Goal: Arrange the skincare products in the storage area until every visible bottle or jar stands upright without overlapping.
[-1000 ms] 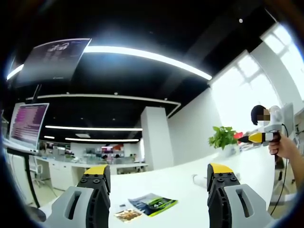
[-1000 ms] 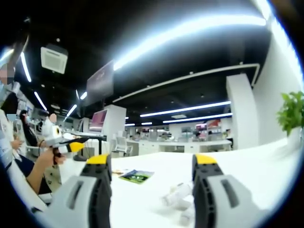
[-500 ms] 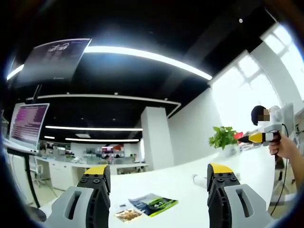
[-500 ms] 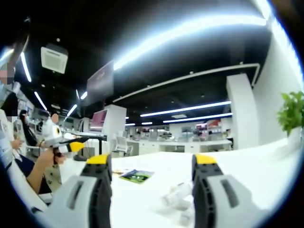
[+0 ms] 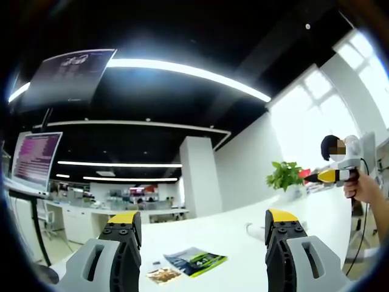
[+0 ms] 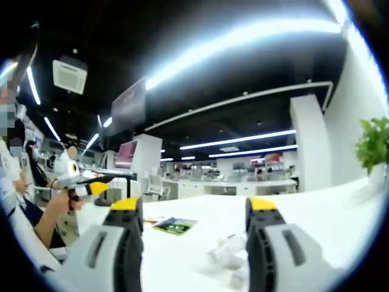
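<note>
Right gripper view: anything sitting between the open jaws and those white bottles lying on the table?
Nothing; in the right gripper view, only bare white table lies between the right gripper and the white bottles, which lie tipped over just ahead, near its right-hand jaw.

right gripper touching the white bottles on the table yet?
Apart. The right gripper view shows the right gripper open above the table, with the white bottles lying between and beyond its jaws, clear white table showing around them.

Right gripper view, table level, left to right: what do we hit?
Left tool held in a hand → brochure lying flat on the white table → white skincare tubes lying on their sides → green plant at the right edge.
</note>
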The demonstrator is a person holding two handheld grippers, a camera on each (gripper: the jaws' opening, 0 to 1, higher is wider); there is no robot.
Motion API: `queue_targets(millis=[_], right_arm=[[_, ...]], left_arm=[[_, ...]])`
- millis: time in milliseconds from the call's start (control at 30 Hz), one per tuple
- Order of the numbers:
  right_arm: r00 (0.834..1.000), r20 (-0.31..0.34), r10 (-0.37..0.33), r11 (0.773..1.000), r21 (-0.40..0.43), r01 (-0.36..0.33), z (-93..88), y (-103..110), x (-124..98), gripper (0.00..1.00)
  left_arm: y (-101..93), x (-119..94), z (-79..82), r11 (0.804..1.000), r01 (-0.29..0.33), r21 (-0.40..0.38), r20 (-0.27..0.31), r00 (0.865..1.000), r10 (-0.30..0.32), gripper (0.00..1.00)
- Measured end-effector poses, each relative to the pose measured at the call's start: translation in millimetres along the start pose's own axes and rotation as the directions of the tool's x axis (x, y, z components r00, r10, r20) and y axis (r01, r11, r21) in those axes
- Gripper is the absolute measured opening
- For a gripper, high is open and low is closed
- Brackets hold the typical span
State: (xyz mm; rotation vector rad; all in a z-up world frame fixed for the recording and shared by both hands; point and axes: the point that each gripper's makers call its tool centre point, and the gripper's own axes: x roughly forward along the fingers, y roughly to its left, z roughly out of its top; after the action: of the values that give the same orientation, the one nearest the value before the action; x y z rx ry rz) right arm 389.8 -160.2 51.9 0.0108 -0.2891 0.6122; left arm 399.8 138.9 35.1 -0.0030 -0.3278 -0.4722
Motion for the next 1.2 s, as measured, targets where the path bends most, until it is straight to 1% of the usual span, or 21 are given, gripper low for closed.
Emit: queue_targets(millis=[733, 800, 867, 1033, 1200], right_arm=[[1.000, -0.005, -0.002, 1.000, 0.003, 0.002, -1.9, -2.3, 0.7, 0.69], [1.000, 0.013, -0.001, 1.000, -0.003, 0.001, 2.0, -2.7, -0.3, 0.68], [1.000, 0.021, -0.010, 1.000, -0.002, 0.010, 4.0, -4.5, -1.8, 0.68], [1.000, 0.022, -0.018, 1.000, 0.010, 0.018, 2.2, -8.8, -1.7, 0.69], [1.000, 0.030, 0.005, 1.000, 0.016, -0.005, 1.6, -5.3, 0.1, 0.63]], left_arm=[[-0.1, 0.3, 0.2, 1.000, 0.001, 0.000, 0.000, 1.000, -0.001, 0.86], [0.3, 0.3, 0.1, 1.000, 0.000, 0.002, -0.001, 1.000, 0.000, 0.86], [0.7, 0.2, 0.3, 1.000, -0.002, 0.003, -0.001, 1.000, 0.002, 0.86], [0.7, 0.1, 0.4, 1.000, -0.002, 0.002, -0.001, 1.000, 0.002, 0.86], [-0.9, 0.6, -0.1, 1.000, 0.003, 0.002, -0.002, 1.000, -0.003, 0.86]])
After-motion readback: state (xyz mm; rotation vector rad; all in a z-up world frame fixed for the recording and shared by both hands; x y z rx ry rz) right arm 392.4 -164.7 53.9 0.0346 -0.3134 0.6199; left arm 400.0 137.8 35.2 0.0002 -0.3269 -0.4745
